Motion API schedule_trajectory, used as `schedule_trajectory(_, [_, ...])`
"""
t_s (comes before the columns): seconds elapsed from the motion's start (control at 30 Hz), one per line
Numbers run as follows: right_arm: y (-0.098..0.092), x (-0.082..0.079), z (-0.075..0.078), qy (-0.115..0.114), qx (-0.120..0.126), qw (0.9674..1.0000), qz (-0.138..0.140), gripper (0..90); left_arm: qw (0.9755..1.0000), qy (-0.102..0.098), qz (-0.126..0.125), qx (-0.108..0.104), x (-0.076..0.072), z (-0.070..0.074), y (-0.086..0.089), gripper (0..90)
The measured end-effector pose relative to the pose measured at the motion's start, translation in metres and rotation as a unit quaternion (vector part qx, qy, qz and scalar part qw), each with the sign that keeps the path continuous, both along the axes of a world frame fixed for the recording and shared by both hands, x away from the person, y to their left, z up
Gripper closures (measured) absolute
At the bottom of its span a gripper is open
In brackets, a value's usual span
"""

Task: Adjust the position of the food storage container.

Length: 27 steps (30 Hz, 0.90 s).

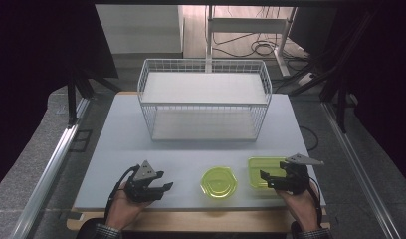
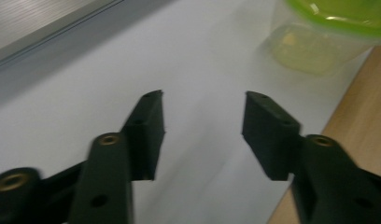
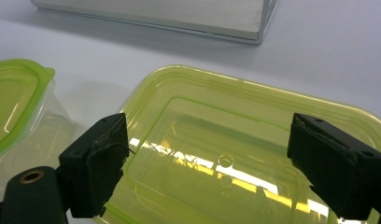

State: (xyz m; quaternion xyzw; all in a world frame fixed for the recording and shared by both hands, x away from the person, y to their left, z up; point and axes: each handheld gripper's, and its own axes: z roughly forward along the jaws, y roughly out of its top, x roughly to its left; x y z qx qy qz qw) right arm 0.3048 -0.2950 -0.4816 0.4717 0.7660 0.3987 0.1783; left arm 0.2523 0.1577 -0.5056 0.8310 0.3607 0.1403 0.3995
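Observation:
Two lime-green lidded clear containers sit near the table's front edge. The round one [image 1: 218, 182] [image 2: 328, 32] [image 3: 16, 93] is in the middle; the rectangular one [image 1: 263, 167] [image 3: 226, 140] lies to its right. My left gripper [image 1: 163, 180] [image 2: 203, 95] hovers left of the round container, pointing toward it, open with nothing between its jaws. My right gripper [image 1: 267, 180] [image 3: 209, 121] hangs over the rectangular container's lid, its jaws spread wide above the lid and not pressing on it.
A white wire basket [image 1: 204, 99] [image 3: 179, 14] stands at the back middle of the white table top [image 1: 116, 149]. A wooden strip [image 2: 366, 107] runs along the front edge. Metal rails flank the table on both sides.

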Motion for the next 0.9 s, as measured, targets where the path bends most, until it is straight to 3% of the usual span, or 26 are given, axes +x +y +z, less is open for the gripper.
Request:
schedule_trajectory(0.07, [0.0,0.0,0.0,0.0,0.0,1.0,0.0,13.1,0.9999,0.0,-0.009,-0.01,-0.002,0.002,-0.004,54.7])
schedule_trajectory(0.13, [0.002,0.0,-0.001,0.002,-0.002,1.0,0.002,13.1,0.9996,-0.002,-0.018,-0.019,-0.003,0.005,-0.01,67.3])
schedule_trajectory(0.23, [0.003,0.0,-0.001,0.002,-0.005,1.0,0.002,13.2,0.9987,0.001,-0.038,-0.033,-0.005,0.007,-0.019,74.9])
schedule_trajectory(0.27, [0.003,0.0,-0.001,0.001,-0.006,1.0,0.002,13.4,0.9985,0.004,-0.044,-0.033,-0.005,0.007,-0.023,81.9])
schedule_trajectory(0.37, [0.004,0.0,-0.002,0.001,-0.01,1.0,0.001,13.7,0.9972,0.005,-0.071,-0.024,-0.004,0.01,-0.042,89.0])
schedule_trajectory(0.53, [0.004,0.0,-0.002,0.001,-0.016,0.9999,-0.002,14.1,0.9947,0.0,-0.097,-0.035,-0.007,0.016,-0.064,89.9])
schedule_trajectory(0.73, [0.004,-0.001,-0.002,0.0,-0.027,0.9996,-0.006,14.4,0.9896,0.01,-0.132,-0.057,-0.009,0.025,-0.096,90.0])
schedule_trajectory(0.9, [0.004,-0.001,-0.003,0.0,-0.031,0.9995,-0.01,14.6,0.986,0.004,-0.159,-0.051,-0.01,0.032,-0.123,90.0])
